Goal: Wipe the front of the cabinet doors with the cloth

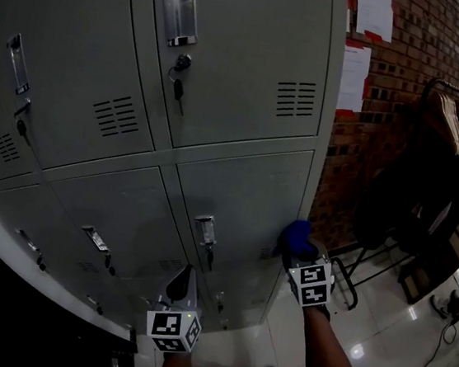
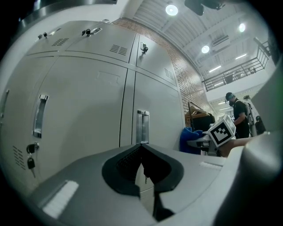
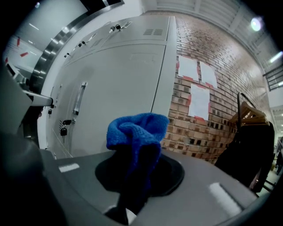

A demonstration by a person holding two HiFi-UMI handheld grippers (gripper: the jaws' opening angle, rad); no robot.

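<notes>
The grey metal cabinet [image 1: 244,197] has several doors with handles and keys in the locks. My right gripper [image 1: 298,247] is shut on a bunched blue cloth [image 1: 295,233], held at the right edge of the lower right door; I cannot tell whether it touches. In the right gripper view the cloth [image 3: 137,128] bulges out of the jaws in front of the door [image 3: 119,84]. My left gripper [image 1: 182,281] is shut and empty, low in front of the lower doors. From the left gripper view, its jaws meet below a door handle [image 2: 142,127], and the cloth [image 2: 189,139] shows at the right.
A brick wall [image 1: 408,84] with taped papers [image 1: 355,69] adjoins the cabinet on the right. A rack of hangers and dark clothes [image 1: 449,156] stands by it. Cables [image 1: 432,361] lie on the shiny floor. A person [image 2: 241,115] stands far off.
</notes>
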